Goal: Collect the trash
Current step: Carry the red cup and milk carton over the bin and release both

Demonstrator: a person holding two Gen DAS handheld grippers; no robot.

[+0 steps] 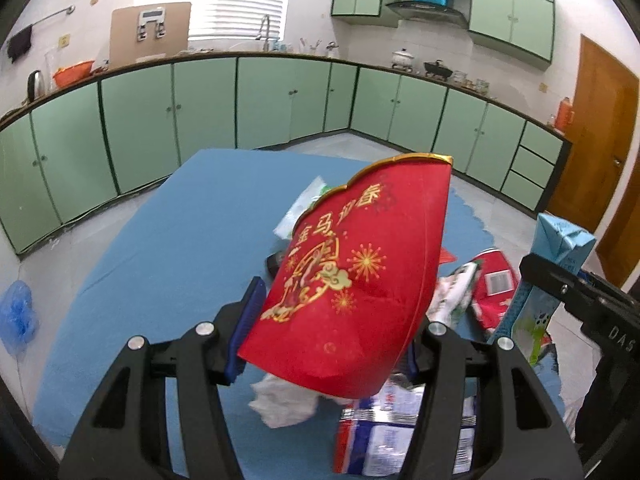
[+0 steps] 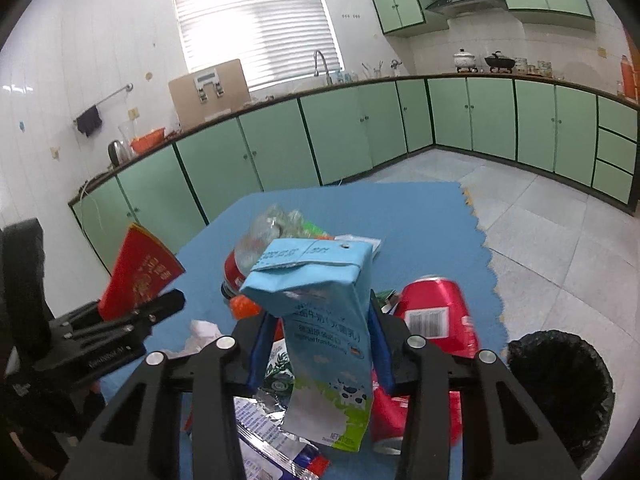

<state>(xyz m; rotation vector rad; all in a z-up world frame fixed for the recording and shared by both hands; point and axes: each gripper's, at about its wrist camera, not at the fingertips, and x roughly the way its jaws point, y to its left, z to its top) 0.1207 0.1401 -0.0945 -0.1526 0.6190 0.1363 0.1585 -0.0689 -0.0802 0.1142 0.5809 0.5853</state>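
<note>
Both wrist views look closely down their tongs over the shared blue table (image 1: pixel 160 240) toward green cabinets (image 2: pixel 280 148).

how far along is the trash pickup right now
Early. Nothing visibly binned: the black-lined trash bin shows no contents. In hand: the left gripper clamps a red and gold paper envelope; the right gripper clamps a light blue milk carton. Left on the blue table: red can, crumpled tissue, foil wrappers.

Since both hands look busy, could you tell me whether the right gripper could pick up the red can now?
Probably not yet. The right gripper is shut on the milk carton, so its jaws are full, though the red can lies uncovered just beside it on the blue mat.
</note>
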